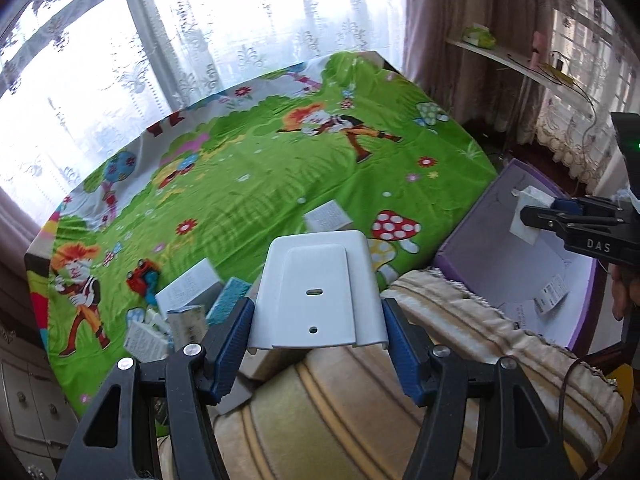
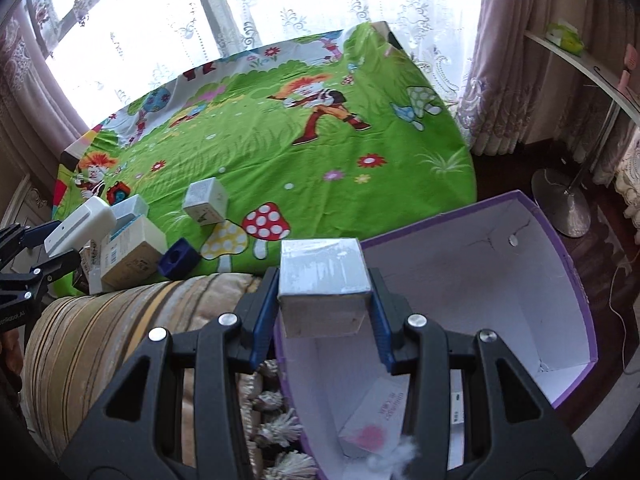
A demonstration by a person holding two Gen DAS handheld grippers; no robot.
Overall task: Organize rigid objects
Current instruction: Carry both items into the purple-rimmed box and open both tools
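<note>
My left gripper (image 1: pixel 318 320) is shut on a white plastic device (image 1: pixel 320 292), held above the striped blanket near the bed's near edge; it also shows in the right wrist view (image 2: pixel 80 222). My right gripper (image 2: pixel 324 300) is shut on a small grey-white box (image 2: pixel 322 280), held over the open purple storage box (image 2: pixel 500 280); the purple box also shows in the left wrist view (image 1: pixel 480 240). Several small boxes (image 2: pixel 132 252) and a dark blue block (image 2: pixel 178 263) lie on the green bedsheet.
A striped beige blanket (image 1: pixel 440 360) lies between the bed and the purple box. A pink-marked carton (image 2: pixel 376 420) lies inside the purple box. A white cube box (image 2: pixel 206 201) sits on the sheet. A lamp base (image 2: pixel 560 204) stands on the floor at right.
</note>
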